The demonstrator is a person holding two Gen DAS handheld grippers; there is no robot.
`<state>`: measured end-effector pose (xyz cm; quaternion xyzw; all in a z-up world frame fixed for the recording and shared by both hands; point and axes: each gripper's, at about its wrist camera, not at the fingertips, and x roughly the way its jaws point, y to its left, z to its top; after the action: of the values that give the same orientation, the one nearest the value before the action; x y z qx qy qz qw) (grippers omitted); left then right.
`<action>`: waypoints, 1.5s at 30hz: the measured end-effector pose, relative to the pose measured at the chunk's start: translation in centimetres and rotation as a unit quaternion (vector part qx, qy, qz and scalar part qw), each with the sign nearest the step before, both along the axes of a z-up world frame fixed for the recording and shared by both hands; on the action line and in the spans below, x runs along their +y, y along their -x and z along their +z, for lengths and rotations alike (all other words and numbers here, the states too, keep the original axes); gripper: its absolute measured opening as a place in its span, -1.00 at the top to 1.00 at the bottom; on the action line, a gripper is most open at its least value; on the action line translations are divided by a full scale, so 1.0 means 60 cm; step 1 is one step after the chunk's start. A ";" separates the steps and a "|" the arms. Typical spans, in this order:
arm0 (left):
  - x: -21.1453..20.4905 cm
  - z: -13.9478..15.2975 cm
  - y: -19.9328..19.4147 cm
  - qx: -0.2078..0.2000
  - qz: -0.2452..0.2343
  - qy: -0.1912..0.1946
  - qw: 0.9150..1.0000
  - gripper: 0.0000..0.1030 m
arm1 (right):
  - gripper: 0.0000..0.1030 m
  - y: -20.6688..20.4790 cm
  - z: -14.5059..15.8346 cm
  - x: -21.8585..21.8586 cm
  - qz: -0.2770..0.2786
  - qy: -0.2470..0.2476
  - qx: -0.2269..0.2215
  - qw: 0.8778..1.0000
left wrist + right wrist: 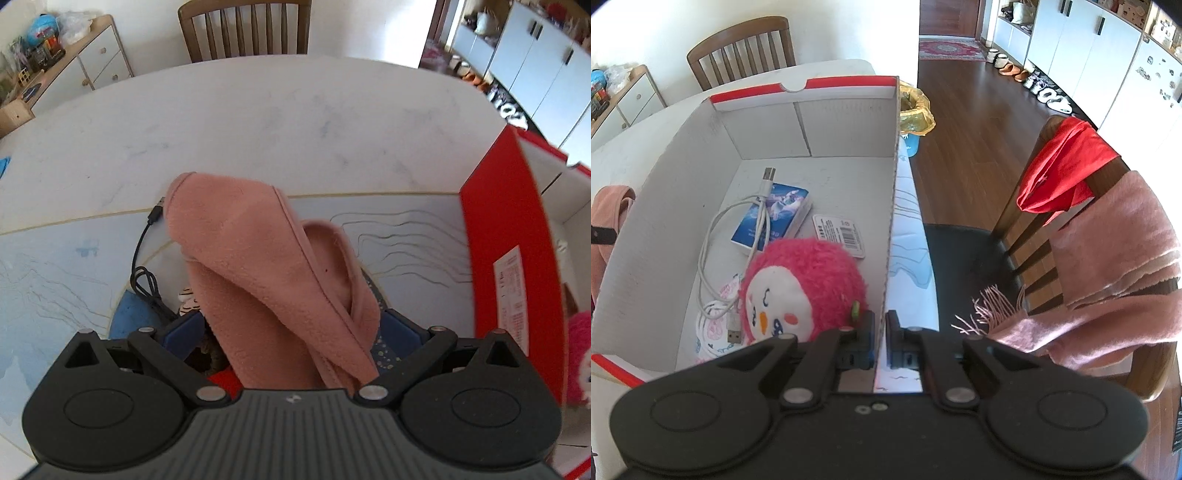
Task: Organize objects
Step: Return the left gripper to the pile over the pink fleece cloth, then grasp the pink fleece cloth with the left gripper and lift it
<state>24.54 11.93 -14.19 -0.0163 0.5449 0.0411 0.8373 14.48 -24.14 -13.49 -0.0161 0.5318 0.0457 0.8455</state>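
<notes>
A pink fleece cloth (266,280) lies bunched between the jaws of my left gripper (293,328), which stand wide apart; the blue pads (184,328) are clear of it on both sides. Under it show a black USB cable (142,273) and a small striped toy (188,301). The red-and-white cardboard box (506,240) stands to the right. My right gripper (881,332) is shut on the box's right wall (892,221). Inside the box lie a pink plush penguin (801,288), a white USB cable (713,236) and a blue packet (775,218). The pink cloth (609,206) shows beyond the box's left wall.
A blue-patterned mat (55,266) covers the white table (258,122). One wooden chair (243,29) stands at the far side. To the right, another chair (1052,229) carries a red cloth (1063,173) and a pink scarf (1115,266). A yellow-bagged bin (916,110) sits behind the box.
</notes>
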 end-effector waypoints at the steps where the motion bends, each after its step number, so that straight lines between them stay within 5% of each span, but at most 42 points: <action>1: -0.001 -0.001 -0.003 0.003 0.001 -0.002 1.000 -0.98 | 0.90 0.000 0.000 0.001 0.000 0.001 0.001 1.000; 8: -0.015 -0.012 -0.005 0.010 -0.005 -0.035 0.999 -0.89 | 0.90 0.002 -0.001 0.002 -0.001 0.001 0.002 1.000; 13: -0.014 -0.016 -0.009 0.015 -0.007 -0.046 0.999 -0.50 | 0.90 0.001 -0.002 0.004 0.001 0.004 0.003 1.000; 18: -0.009 -0.011 -0.001 0.009 -0.012 -0.039 0.999 0.36 | 0.91 0.000 -0.002 0.005 0.003 0.008 0.003 1.000; 21: 0.001 -0.001 0.007 -0.001 -0.011 -0.019 1.000 0.53 | 0.91 -0.001 -0.002 0.006 0.005 0.010 0.003 1.000; 33: 0.054 0.092 0.051 -0.050 -0.009 0.045 0.998 0.65 | 0.91 -0.001 -0.003 0.006 0.006 0.011 0.004 1.000; 45: 0.025 0.232 0.081 -0.114 -0.087 0.087 0.986 0.65 | 0.91 -0.002 -0.003 0.005 0.005 0.010 0.003 1.000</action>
<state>19.70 13.44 -0.27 -0.0460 0.4464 -0.0817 0.8899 14.60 -23.84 -13.65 -0.0268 0.5348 0.0447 0.8434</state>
